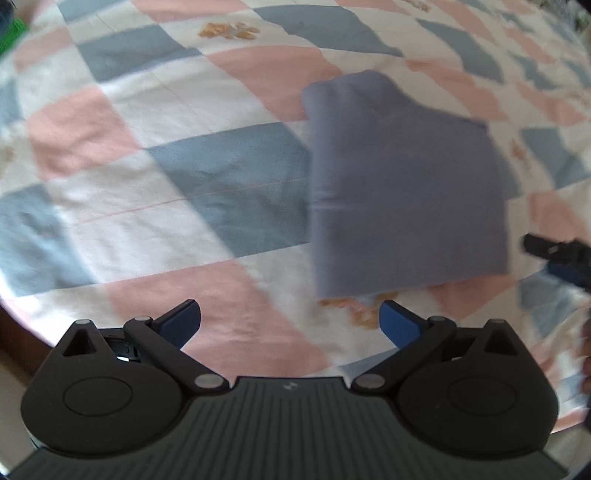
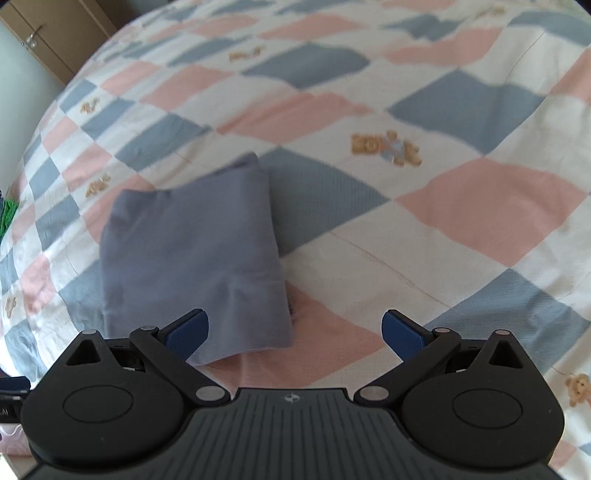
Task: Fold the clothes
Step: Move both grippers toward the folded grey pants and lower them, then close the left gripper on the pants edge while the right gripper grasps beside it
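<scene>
A grey-purple garment (image 1: 402,192) lies folded into a compact rectangle on the checked bedspread (image 1: 147,110). It shows in the right wrist view (image 2: 192,258) too, left of centre. My left gripper (image 1: 290,325) is open and empty, held above the bedspread just near of the garment's near edge. My right gripper (image 2: 295,334) is open and empty, its left finger (image 2: 186,334) over the garment's near right corner. The right gripper's fingers (image 1: 557,254) show at the right edge of the left wrist view.
The bedspread (image 2: 461,206) has pink, blue and white squares with small bear prints. A wooden cabinet (image 2: 48,33) stands beyond the bed's far left. Something green (image 1: 11,33) lies at the bed's edge. The bed's near edge (image 1: 22,317) is at lower left.
</scene>
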The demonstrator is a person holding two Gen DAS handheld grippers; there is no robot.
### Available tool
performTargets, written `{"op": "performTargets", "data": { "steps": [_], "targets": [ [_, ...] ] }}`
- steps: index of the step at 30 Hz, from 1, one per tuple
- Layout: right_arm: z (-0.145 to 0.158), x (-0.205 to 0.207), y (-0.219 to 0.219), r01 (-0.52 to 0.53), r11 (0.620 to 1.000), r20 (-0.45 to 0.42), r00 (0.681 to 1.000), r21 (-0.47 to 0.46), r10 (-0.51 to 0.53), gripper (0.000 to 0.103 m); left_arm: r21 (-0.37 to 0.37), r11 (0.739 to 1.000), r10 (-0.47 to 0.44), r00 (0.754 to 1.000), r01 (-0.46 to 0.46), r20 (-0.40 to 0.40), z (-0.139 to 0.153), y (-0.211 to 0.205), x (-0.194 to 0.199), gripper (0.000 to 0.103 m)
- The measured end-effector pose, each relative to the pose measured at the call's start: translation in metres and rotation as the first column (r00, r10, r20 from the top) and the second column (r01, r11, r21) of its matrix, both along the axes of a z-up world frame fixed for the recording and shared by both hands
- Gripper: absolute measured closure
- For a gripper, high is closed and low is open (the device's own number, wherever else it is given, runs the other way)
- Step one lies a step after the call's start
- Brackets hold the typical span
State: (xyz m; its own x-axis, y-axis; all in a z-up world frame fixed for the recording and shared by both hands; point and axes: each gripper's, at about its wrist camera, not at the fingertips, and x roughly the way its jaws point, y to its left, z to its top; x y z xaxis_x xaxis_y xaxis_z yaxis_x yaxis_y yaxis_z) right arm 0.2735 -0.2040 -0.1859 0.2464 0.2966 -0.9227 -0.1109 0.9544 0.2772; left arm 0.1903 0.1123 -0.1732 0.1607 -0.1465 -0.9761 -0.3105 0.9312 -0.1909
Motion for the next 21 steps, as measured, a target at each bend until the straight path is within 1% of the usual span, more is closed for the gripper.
{"op": "performTargets", "data": {
  "steps": [2, 3, 7, 8, 11, 12, 14, 17, 19, 21],
  "targets": [
    [-0.008, 0.009, -0.003, 0.011, 0.999, -0.029, 1.0, 0.046, -0.009, 0.0, -0.081, 0.997, 0.023, 1.0, -0.021, 0.019, -0.005, 0.006, 0.008, 0.001],
    [-0.012, 0.013, -0.004, 0.008, 0.997, -0.041, 0.999, 0.073, -0.005, 0.0, -0.108, 0.994, 0.035, 0.999, -0.031, 0.035, -0.008, 0.009, 0.012, 0.001],
    [-0.021, 0.031, -0.002, -0.036, 0.987, -0.038, 0.998, 0.156, 0.042, 0.002, -0.173, 0.985, 0.031, 0.994, -0.011, 0.109, -0.02, 0.016, 0.028, 0.001],
    [-0.023, 0.035, -0.001, -0.048, 0.982, -0.035, 0.998, 0.184, 0.055, 0.002, -0.202, 0.979, 0.036, 0.991, -0.009, 0.128, -0.024, 0.019, 0.032, 0.001],
    [-0.031, 0.049, 0.0, -0.08, 0.959, -0.025, 0.996, 0.271, 0.09, 0.004, -0.297, 0.955, 0.07, 0.985, -0.02, 0.159, -0.041, 0.029, 0.045, 0.001],
    [-0.034, 0.053, 0.001, -0.09, 0.952, -0.024, 0.995, 0.294, 0.102, 0.004, -0.319, 0.948, 0.079, 0.982, -0.021, 0.169, -0.047, 0.033, 0.049, 0.001],
    [-0.042, 0.061, 0.002, -0.113, 0.938, -0.024, 0.991, 0.328, 0.128, 0.008, -0.346, 0.938, 0.083, 0.979, -0.014, 0.187, -0.059, 0.038, 0.058, 0.001],
    [-0.056, 0.072, 0.005, -0.135, 0.924, -0.028, 0.987, 0.357, 0.155, 0.012, -0.398, 0.917, 0.083, 0.975, 0.007, 0.208, -0.076, 0.046, 0.067, 0.002],
    [-0.065, 0.079, 0.005, -0.133, 0.916, -0.039, 0.986, 0.378, 0.159, 0.012, -0.433, 0.901, 0.091, 0.972, 0.012, 0.215, -0.087, 0.05, 0.071, 0.004],
    [-0.075, 0.084, 0.005, -0.124, 0.906, -0.064, 0.985, 0.406, 0.163, 0.013, -0.476, 0.879, 0.107, 0.97, 0.009, 0.216, -0.097, 0.054, 0.074, 0.011]
  ]
}}
